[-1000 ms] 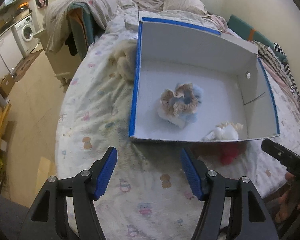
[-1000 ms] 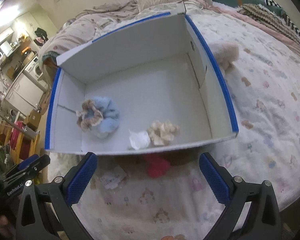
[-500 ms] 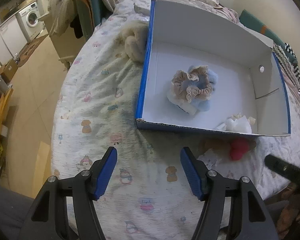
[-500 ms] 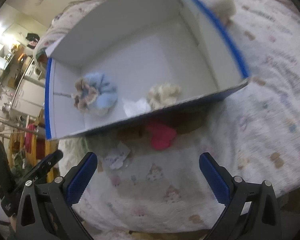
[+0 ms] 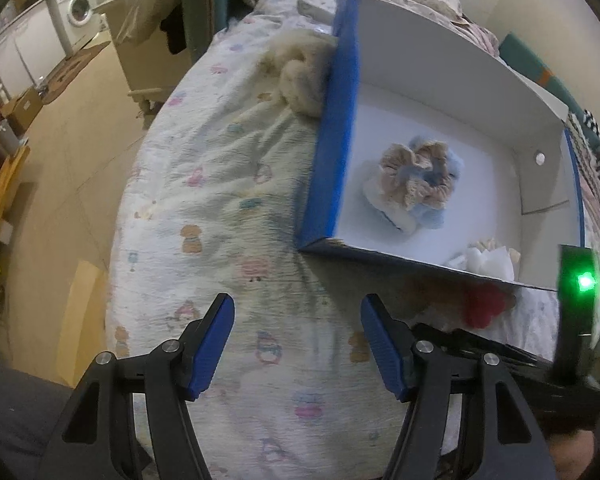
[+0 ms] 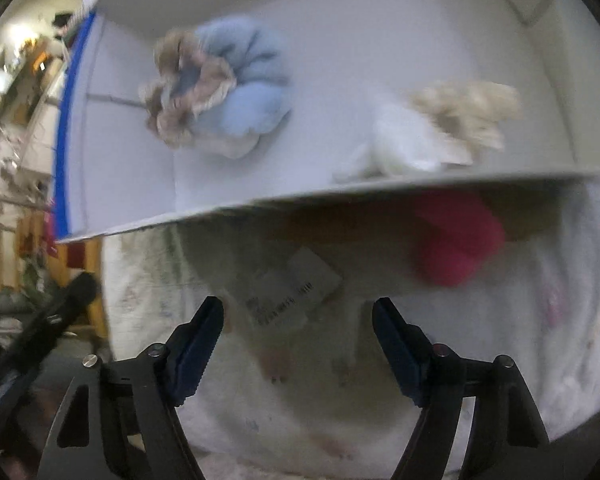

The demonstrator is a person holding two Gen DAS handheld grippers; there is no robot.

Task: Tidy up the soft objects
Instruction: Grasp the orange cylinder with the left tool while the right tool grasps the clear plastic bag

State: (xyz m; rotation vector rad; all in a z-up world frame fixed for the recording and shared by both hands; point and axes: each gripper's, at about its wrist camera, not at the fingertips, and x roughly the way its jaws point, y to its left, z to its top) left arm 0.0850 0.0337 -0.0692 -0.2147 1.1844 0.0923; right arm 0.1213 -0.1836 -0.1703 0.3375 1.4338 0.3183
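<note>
two scrunchie piles [image 6: 220, 84] boxed, washer [image 5: 78, 2] beyond

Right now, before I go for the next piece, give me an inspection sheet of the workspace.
Surface: bed with a printed quilt, rumpled.
Job's things: white box with blue edges holds a beige and blue scrunchie pile and white and cream pieces by its near wall. A red soft item lies on the quilt just outside that wall; a cream fluffy item lies against the box's outer side.
Clutter: a paper tag on the quilt near the red item.
Grippers: left gripper open, empty, above bare quilt. Right gripper open, its jaws have just been closing, nothing between them.
Cables: nothing seen.
Surroundings: washing machine, wooden floor, bedding heaped behind the box.
</note>
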